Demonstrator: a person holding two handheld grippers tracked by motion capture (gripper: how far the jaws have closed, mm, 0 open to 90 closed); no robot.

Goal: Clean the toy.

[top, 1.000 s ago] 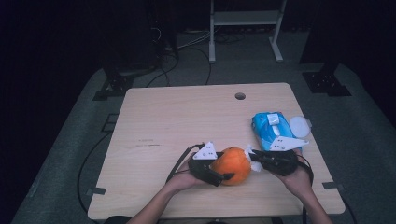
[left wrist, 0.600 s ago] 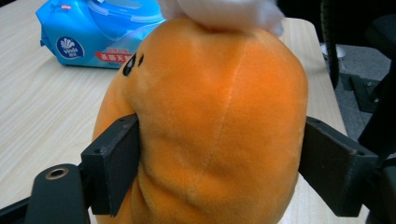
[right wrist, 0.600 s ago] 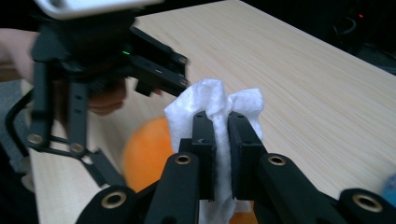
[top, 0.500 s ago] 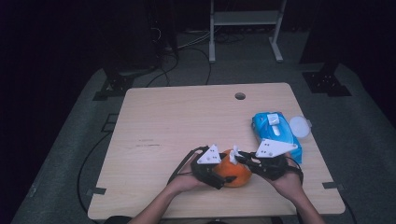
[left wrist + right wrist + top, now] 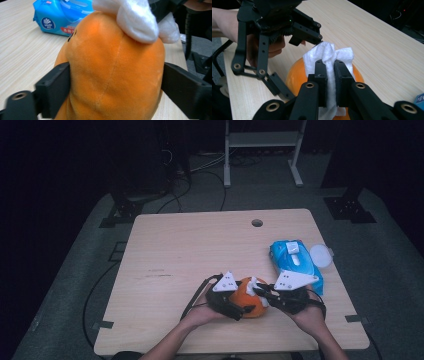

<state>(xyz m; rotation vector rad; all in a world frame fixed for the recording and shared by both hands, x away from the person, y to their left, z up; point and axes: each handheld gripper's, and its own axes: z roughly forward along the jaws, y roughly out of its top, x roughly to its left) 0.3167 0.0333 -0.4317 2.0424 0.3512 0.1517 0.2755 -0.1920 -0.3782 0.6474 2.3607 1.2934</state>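
Observation:
An orange plush toy (image 5: 247,298) sits on the wooden table (image 5: 200,250) near its front edge. My left gripper (image 5: 242,305) reaches in from the left, and its jaws have just been opening. In the left gripper view they still rest against both sides of the plush (image 5: 112,70). My right gripper (image 5: 260,291) comes from the right and is shut on a white wipe (image 5: 327,53). The wipe drapes over the top of the toy (image 5: 295,72). The same wipe (image 5: 137,22) lies on the plush's upper right in the left gripper view.
A blue pack of wet wipes (image 5: 295,262) lies just right of the toy, with a white round lid (image 5: 320,255) beside it at the table's right edge. A cable hole (image 5: 257,223) sits near the far edge. Both forearms enter from the bottom.
The right gripper has shifted left and slightly up, bringing the white wipe onto the top of the orange toy. The left hand has stayed in place around the toy.

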